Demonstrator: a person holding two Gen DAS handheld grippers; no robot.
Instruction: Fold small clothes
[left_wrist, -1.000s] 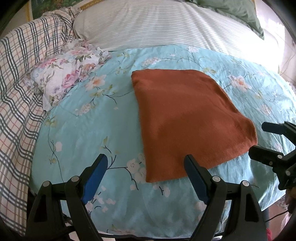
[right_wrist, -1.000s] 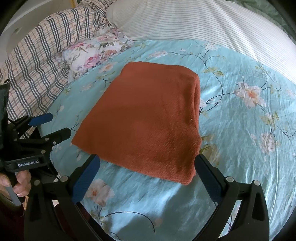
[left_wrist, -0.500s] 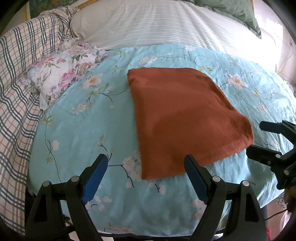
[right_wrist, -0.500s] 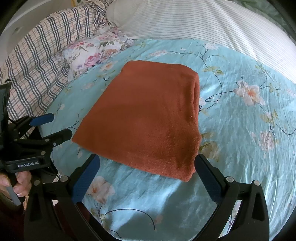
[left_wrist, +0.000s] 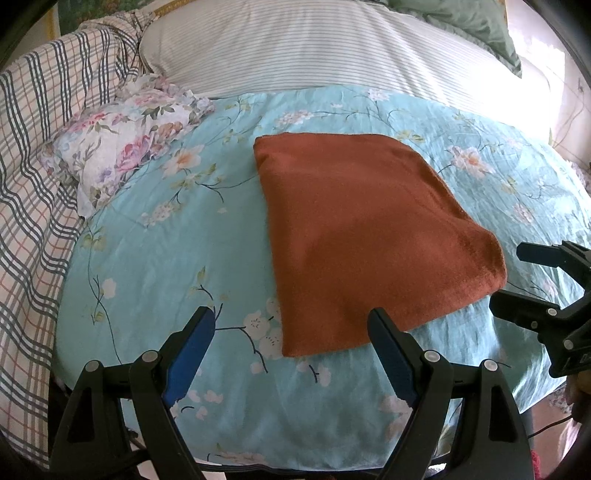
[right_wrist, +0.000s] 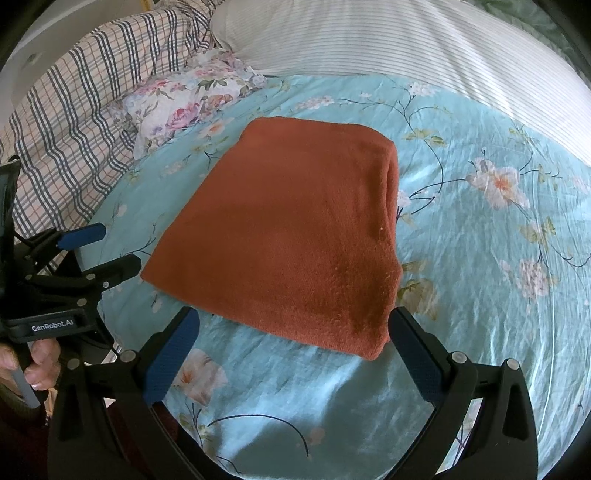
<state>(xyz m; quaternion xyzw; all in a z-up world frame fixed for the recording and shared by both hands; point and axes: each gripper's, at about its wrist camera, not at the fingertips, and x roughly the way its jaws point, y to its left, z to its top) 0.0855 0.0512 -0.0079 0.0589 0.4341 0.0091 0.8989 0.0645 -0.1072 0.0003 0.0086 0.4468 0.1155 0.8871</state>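
A rust-orange garment (left_wrist: 365, 229) lies folded into a flat rectangle on the light blue floral sheet (left_wrist: 177, 251). It also shows in the right wrist view (right_wrist: 295, 236), with its thick folded edge on the right. My left gripper (left_wrist: 290, 319) is open and empty, just short of the garment's near edge. My right gripper (right_wrist: 293, 321) is open and empty, with the garment's near edge lying between its fingers' tips. Each gripper shows in the other's view, the right gripper (left_wrist: 517, 273) and the left gripper (right_wrist: 103, 247), both apart from the cloth.
A pink floral cloth (left_wrist: 122, 147) lies bunched at the far left of the sheet. A plaid blanket (left_wrist: 33, 192) covers the left side. A white striped pillow (left_wrist: 314, 44) lies behind. The bed's near edge (left_wrist: 295, 465) is just below the grippers.
Both grippers have drawn back slightly and lowered; the garment sits a little higher in the views. The garment itself has not moved.
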